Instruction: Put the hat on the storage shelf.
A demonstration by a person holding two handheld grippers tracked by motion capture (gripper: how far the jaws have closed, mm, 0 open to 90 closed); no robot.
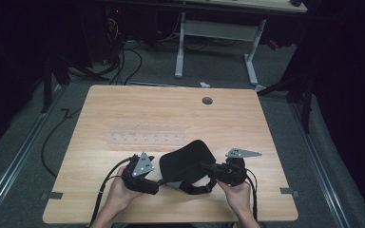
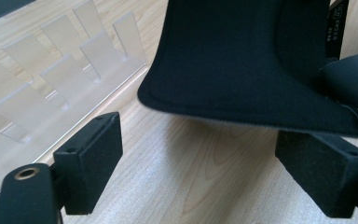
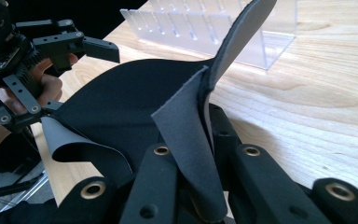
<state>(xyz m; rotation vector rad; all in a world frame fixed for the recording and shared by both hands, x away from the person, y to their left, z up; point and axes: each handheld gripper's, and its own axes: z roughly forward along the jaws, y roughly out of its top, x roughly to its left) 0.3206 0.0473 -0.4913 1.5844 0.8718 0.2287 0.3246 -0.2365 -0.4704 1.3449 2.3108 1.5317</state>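
Observation:
A black padded fabric piece (image 1: 187, 159) with a strap (image 1: 195, 189) lies near the table's front edge, partly lifted. My right gripper (image 1: 205, 167) is shut on its right edge; in the right gripper view the jaws pinch a grey-lined fold (image 3: 191, 135) that stands upright. My left gripper (image 1: 158, 182) is at the fabric's left edge and open. In the left gripper view its pads (image 2: 91, 168) stand wide apart, with the fabric's rounded edge (image 2: 242, 60) hanging just above and beyond them. The strap (image 2: 349, 79) loops at the right.
A clear acrylic rack (image 1: 147, 137) with several upright dividers lies on the wooden table (image 1: 123, 109) just behind the fabric. A round grommet hole (image 1: 207, 100) is at the back. Cables trail off the table's front edge. Another desk's white legs (image 1: 252, 61) stand beyond.

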